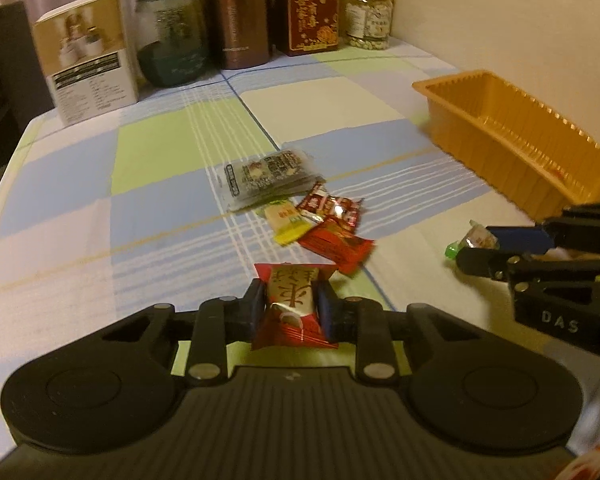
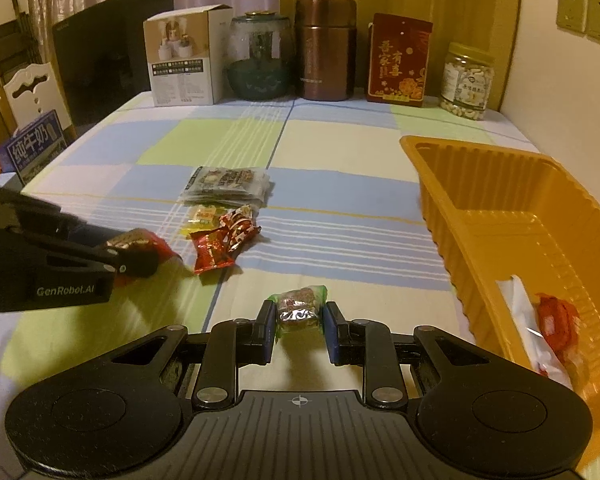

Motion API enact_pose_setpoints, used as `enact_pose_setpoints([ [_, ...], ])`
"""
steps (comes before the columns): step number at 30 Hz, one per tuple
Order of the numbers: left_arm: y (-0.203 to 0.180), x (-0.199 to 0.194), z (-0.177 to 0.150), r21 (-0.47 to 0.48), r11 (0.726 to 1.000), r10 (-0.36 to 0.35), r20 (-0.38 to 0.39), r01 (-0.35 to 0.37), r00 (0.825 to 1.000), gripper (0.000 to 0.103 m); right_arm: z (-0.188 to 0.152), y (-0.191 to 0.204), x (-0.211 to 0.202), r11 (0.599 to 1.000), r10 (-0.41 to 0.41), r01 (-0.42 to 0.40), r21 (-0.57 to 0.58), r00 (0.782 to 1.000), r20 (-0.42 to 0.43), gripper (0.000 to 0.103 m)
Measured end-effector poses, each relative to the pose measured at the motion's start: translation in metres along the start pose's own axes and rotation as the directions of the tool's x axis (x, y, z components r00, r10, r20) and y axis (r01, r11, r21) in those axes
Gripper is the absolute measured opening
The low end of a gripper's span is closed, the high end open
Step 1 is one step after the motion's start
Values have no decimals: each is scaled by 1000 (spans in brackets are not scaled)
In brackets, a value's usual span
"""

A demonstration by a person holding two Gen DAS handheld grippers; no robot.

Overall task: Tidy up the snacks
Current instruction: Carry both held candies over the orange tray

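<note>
Between the two fingers of the left gripper (image 1: 293, 304) sits a red snack (image 1: 294, 312), and the fingers are pressed tight on its sides. The right gripper (image 2: 299, 318) has its fingers squeezed on a small green snack (image 2: 300, 308) in the same way. Both snacks look lifted just above the checked tablecloth (image 2: 340, 184).

More snacks lie in a little pile (image 2: 224, 220) in the middle of the cloth. The orange tray (image 2: 480, 200) sits to the right, and it has a white packet (image 2: 528, 328) and a red treat (image 2: 556, 320) inside.

I think this is the carrying step: each hand has picked a snack and now must bring it to the tray. The right gripper is near the tray, so it should swing over the wall, then let go. The left gripper is farther off and should wait its turn so the two do not bump.
</note>
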State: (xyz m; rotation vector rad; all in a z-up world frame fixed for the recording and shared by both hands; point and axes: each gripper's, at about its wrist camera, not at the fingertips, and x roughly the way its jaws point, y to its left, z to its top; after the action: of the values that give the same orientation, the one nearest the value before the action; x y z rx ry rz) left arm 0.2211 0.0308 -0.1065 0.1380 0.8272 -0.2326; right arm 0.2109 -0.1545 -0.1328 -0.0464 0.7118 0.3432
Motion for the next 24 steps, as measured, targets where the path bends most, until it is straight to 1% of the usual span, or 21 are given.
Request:
enact_pose_setpoints([
  [2,-6,-12,-3,-50,999,1,-3,-1,1000,25,-2,-1,-11,1000,-2,2,7,1000,5,25],
  [5,-16,-32,-8,-102,995,7,1,-7,1000,25,-4,-2,-31,1000,-4,4,15,1000,16,26],
  [12,-36,-77,-15,-189,982,33,22,-28,999,25,-9,-8,-78,999,-15,14,36,999,50,26],
  [19,-64,-113,-20,-210,977,43,39,-34,998,25,-13,-11,-122,998,-35,31,56,997,72,26],
  [24,-82,-132,-22,-206,979,26,52,-15,998,25,-20,-19,-149,995,-58,52,80,995,77,26],
])
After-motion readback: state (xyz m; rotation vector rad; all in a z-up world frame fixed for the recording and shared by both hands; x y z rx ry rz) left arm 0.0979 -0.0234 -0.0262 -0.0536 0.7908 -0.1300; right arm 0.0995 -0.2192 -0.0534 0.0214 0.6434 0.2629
